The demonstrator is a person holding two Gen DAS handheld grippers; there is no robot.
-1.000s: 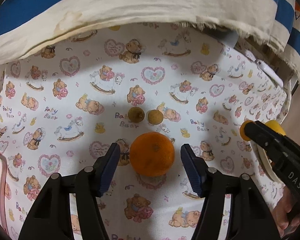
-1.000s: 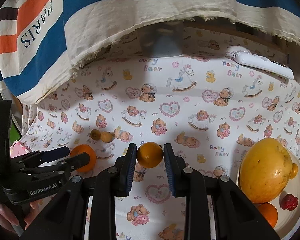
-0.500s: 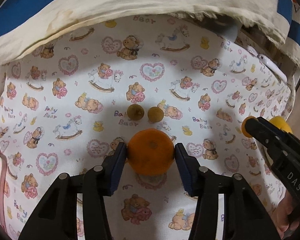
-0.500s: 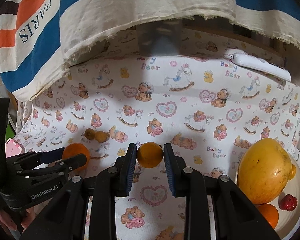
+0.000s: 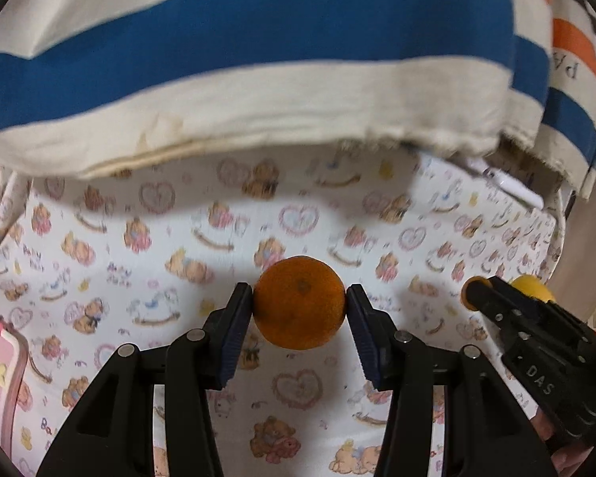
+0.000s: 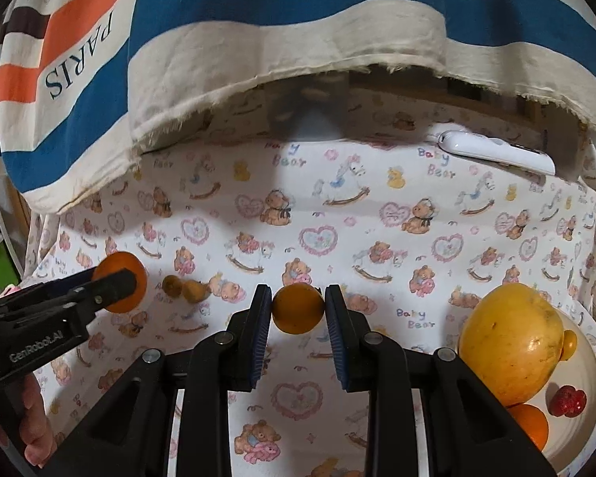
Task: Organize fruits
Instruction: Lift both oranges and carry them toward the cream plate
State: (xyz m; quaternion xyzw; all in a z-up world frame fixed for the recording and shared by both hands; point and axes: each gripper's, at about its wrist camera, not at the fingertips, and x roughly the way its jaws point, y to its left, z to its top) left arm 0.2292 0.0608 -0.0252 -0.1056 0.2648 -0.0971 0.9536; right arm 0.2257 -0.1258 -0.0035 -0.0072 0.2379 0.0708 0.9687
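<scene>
- The left gripper (image 5: 299, 304) is clamped on an orange (image 5: 299, 303) — both blue pads press its sides, and the fruit sits at the fingertips above the printed cloth (image 5: 298, 389).
- The right gripper (image 6: 298, 308) is clamped on a smaller yellow-orange fruit (image 6: 297, 308), held the same way at its fingertips.
- Just left of the right gripper's tips, two small brown fruits (image 6: 184, 288) lie side by side on the bear-printed cloth, between the two grippers.
- Further left in the right wrist view, the left gripper shows from the side with its orange, a hand (image 6: 31, 425) below it.
- To the right of the right gripper, a pale plate (image 6: 584, 361) holds a large yellow fruit (image 6: 510, 344), an orange one (image 6: 530, 423) in front of it, a small yellow one behind and a red piece (image 6: 568, 400) — all close together.
- Beyond both grippers, a white device (image 6: 496, 156) lies on the cloth under the edge of a striped fabric (image 6: 298, 28) lettered PARIS.
- At the left gripper's near left, a pink object (image 5: 0, 365) pokes in.
</scene>
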